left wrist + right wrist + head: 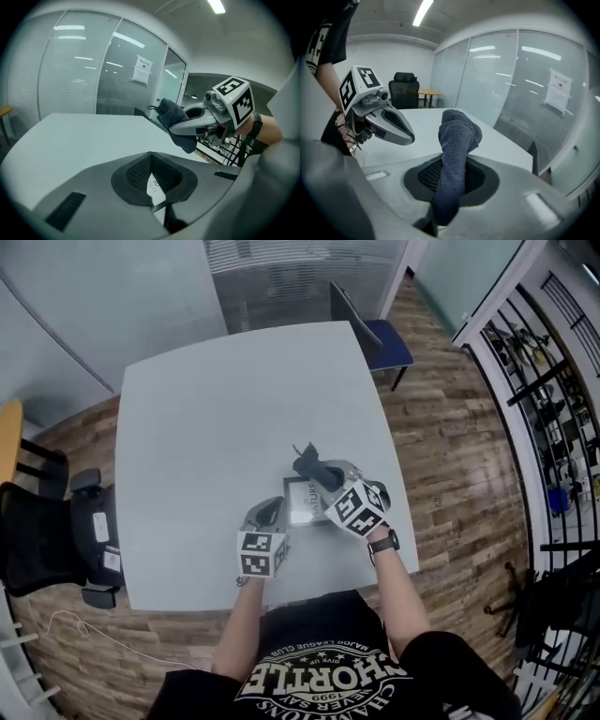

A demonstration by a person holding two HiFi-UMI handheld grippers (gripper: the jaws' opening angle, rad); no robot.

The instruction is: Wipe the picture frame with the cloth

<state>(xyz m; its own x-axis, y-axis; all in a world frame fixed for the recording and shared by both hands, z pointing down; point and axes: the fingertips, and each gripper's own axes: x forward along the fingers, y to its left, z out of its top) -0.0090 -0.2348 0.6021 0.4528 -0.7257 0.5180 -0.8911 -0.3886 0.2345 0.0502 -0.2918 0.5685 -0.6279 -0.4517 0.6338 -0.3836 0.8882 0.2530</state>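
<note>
The picture frame [302, 502] lies flat near the front right of the white table [206, 427], its dark border round a white printed mat. My left gripper [271, 514] is shut on the frame's left edge; in the left gripper view the frame's white mat [154, 185] shows between the closed pads. My right gripper [325, 475] is shut on a dark blue cloth [307, 463] and hovers over the frame's far right part. In the right gripper view the cloth [454, 154] stands up out of the jaws. Whether the cloth touches the frame is hidden.
A blue chair [382, 337] stands at the table's far right corner. A black office chair [56, 535] sits off the left side. Shelving racks [548, 418] line the right wall. The table's front edge [272, 601] runs just before the person's body.
</note>
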